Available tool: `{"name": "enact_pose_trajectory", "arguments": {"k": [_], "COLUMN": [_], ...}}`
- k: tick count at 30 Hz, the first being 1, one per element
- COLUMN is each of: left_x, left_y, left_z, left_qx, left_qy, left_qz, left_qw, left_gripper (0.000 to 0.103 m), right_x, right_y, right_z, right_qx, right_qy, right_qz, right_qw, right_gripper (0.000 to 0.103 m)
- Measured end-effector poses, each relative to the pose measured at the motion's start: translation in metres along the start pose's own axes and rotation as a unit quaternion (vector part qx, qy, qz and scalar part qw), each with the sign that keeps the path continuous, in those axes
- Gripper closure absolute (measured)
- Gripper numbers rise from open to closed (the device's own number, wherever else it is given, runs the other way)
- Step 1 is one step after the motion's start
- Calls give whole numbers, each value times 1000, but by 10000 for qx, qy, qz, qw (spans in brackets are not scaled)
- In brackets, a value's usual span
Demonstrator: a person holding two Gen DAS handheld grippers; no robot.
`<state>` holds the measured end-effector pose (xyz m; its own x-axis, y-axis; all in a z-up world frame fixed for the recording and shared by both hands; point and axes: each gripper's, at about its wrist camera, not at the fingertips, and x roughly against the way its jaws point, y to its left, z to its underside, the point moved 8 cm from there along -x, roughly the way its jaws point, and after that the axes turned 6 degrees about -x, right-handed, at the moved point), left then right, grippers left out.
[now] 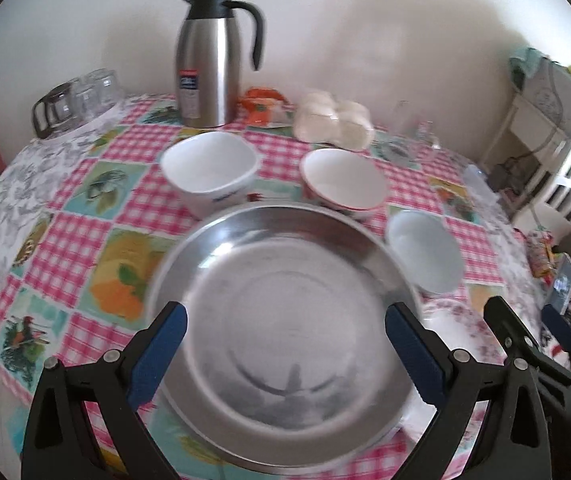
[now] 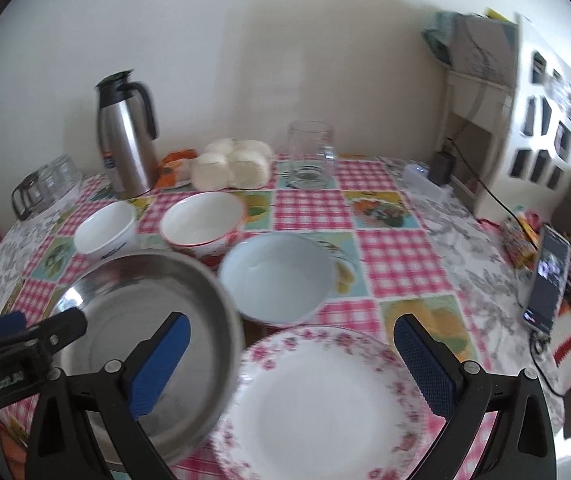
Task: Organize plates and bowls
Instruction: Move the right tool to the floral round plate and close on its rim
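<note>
A steel plate [image 1: 285, 320] [image 2: 133, 312] lies blurred under my left gripper [image 1: 287, 356] [image 2: 45, 322], whose blue-padded fingers stand wide open over its two sides. Its right rim covers the left edge of a pink-flowered white plate [image 2: 325, 400] [image 1: 457, 328]. Over that plate my right gripper [image 2: 291, 360] [image 1: 525, 316] hangs open, holding nothing. Behind the plates stand three bowls: a white one with a blue mark [image 1: 209, 168] [image 2: 103, 226], a red-rimmed one [image 1: 343, 180] [image 2: 201, 220] and a pale blue one [image 1: 425, 256] [image 2: 277, 276].
At the back of the checked tablecloth [image 2: 309, 204] stand a steel jug [image 1: 217, 60] [image 2: 125, 136], upturned glasses [image 1: 73, 100], wrapped white buns [image 2: 233, 164] and a glass mug [image 2: 311, 152]. A phone [image 2: 547, 280] with a cable leans at the right edge, beside a white shelf [image 2: 505, 120].
</note>
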<state>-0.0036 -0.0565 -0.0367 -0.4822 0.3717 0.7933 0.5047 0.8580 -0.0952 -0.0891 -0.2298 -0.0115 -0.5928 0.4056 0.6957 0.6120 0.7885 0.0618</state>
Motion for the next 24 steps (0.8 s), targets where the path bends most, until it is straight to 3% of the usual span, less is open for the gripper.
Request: {"name": "enact_pose_trajectory", "arguments": {"k": [5, 11, 14, 20, 24], "left_x": [11, 10, 7, 3, 0], "left_y": [-32, -69, -85, -108, -115], "left_z": [1, 15, 24, 40, 48], "left_qx": [-252, -471, -548, -741, -822], "left_qy": [-142, 126, 303, 570, 714], "left_qz": [266, 676, 895, 1096, 1142], "left_qw": [9992, 9965, 9940, 9896, 9875], "left_gripper": [4, 4, 4, 5, 12], "right_x": [2, -1, -11, -37, -47], "right_y": [-48, -109, -137, -145, -142], "right_z": [2, 13, 29, 61, 72], "right_qx": [-594, -1272, -1680, -1890, -1826], "right_qy": [162, 398, 748, 1512, 1764], "right_qz": [154, 490, 593, 500, 488], "right_qw": [9980, 9899, 9812, 9690, 9660], "right_gripper": [0, 0, 0, 1, 17]}}
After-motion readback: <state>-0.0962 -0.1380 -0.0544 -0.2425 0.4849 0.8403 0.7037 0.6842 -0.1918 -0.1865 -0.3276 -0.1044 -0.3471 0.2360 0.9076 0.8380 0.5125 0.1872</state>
